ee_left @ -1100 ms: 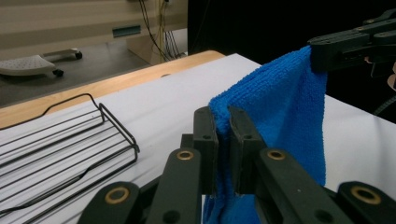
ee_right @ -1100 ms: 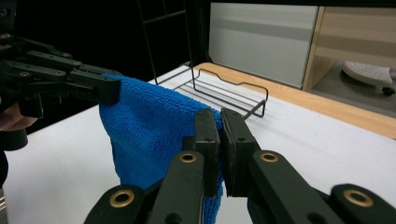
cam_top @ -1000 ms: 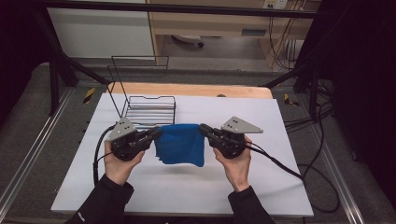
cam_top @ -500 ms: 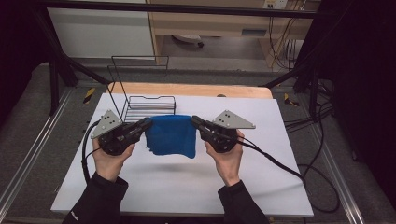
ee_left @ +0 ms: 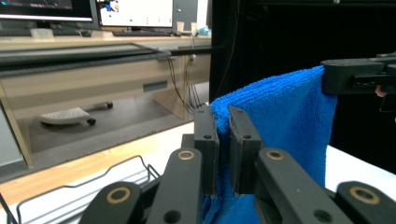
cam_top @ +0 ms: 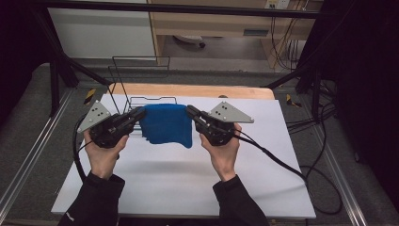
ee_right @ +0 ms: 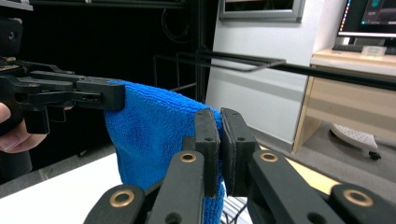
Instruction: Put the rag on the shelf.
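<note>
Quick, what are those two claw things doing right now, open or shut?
Left gripper: shut on one top corner of the blue cloth.
Right gripper: shut on the other top corner.

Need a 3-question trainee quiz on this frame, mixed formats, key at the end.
1. True or false: the blue towel lies flat on the white table.
2. Which gripper clamps the towel? A) left gripper alone B) right gripper alone C) both
3. Fill in: the black wire ____ stands at the table's far left.

Key: 1. False, it hangs lifted between the grippers. 2. C. 3. rack.
</note>
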`<state>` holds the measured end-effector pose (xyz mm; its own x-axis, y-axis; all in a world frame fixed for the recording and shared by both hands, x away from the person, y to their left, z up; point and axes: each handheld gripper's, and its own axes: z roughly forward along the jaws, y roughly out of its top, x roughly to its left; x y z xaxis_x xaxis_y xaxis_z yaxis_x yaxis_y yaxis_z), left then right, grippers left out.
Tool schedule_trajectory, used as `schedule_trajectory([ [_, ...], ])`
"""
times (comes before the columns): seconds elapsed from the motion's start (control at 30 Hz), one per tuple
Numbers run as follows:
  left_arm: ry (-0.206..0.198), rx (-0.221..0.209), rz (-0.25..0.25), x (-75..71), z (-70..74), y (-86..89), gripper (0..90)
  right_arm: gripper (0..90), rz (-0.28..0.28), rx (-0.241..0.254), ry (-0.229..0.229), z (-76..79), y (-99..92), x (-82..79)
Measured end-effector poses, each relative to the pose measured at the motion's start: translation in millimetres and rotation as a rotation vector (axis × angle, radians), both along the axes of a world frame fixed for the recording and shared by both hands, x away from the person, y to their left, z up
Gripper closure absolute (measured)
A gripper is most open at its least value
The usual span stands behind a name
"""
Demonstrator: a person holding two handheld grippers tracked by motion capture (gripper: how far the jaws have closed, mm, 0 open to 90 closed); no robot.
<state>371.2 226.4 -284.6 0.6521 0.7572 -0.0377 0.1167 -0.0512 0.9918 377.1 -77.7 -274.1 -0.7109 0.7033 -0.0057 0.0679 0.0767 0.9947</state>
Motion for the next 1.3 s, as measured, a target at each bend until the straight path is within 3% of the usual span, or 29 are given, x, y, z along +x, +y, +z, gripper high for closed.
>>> schedule_trajectory([
  [0.3, -0.040, -0.012, 0.013, 3.9, 12.5, 9.0, 83.4, 86.6, 0.003, 0.009, -0.036, 12.5, 9.3, 4.7],
  [0.67, -0.067, -0.043, 0.039, 9.4, 25.7, 21.9, 83.4, 86.6, 0.013, 0.015, -0.047, 25.1, 22.5, 15.3],
  [1.3, -0.119, -0.080, 0.084, 20.5, 57.9, 39.9, 83.5, 86.6, 0.018, 0.024, -0.109, 62.8, 46.3, 34.3],
])
